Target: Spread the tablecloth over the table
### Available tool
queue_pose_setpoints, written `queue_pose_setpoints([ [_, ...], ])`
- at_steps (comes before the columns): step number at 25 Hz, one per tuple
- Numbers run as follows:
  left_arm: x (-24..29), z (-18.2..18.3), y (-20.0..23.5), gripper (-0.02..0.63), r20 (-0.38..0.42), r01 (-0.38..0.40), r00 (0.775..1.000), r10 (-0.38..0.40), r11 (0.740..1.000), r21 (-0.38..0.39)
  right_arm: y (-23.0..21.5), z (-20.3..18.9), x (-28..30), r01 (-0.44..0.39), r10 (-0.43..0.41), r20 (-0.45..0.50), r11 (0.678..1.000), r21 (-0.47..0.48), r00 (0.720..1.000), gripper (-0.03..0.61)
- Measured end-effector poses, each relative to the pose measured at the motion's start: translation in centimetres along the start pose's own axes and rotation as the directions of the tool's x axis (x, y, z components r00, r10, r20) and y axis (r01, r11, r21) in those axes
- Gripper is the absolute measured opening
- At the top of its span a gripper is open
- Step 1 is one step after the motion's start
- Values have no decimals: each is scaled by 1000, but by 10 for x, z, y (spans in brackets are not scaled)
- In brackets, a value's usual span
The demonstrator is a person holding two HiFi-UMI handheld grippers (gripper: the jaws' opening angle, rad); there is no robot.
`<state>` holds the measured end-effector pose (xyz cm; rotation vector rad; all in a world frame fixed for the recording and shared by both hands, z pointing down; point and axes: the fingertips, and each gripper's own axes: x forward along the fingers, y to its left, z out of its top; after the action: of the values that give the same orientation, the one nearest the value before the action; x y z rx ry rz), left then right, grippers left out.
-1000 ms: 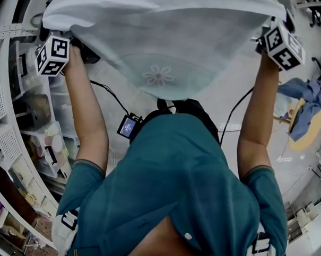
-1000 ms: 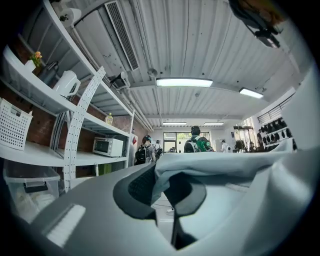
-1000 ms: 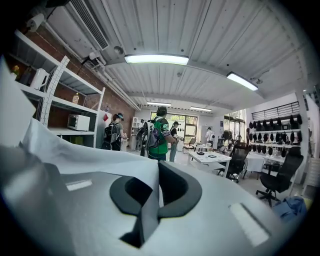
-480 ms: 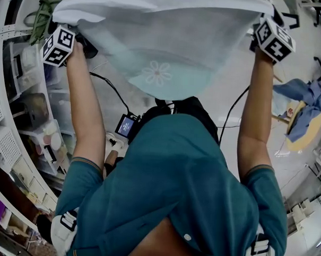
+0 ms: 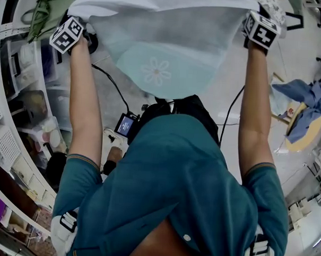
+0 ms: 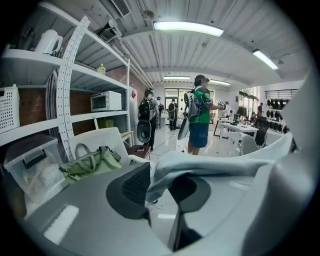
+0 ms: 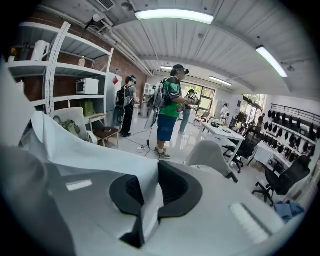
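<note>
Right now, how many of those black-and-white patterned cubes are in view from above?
2. The left cube is at the tablecloth's left corner in the head view, the right cube at its right corner. The cloth may hide more.

The left gripper's fingers have just been opening, with the white tablecloth's edge hanging loosely between them.

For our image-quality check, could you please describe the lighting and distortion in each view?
Head view: strong fisheye curving the shelves, tablecloth lit through. Left gripper view: ceiling lamp glares, black vignette. Right gripper view: bright, same vignette.
</note>
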<state>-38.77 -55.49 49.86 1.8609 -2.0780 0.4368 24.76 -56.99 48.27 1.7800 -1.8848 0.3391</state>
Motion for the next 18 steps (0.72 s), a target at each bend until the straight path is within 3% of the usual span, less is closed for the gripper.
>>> queue_pose_setpoints([
  [8, 16, -64, 7, 172, -177, -14, 984, 22, 999, 45, 18, -45, 31, -73, 68, -142, 997, -30, 988, 15],
  [14, 12, -123, 11, 176, -297, -32, 954, 46, 998, 53, 24, -83, 44, -114, 104, -230, 993, -32, 968, 15],
  [18, 8, -149, 9, 173, -328, -40, 943, 50, 998, 39, 28, -97, 48, -137, 127, -249, 990, -23, 960, 15],
])
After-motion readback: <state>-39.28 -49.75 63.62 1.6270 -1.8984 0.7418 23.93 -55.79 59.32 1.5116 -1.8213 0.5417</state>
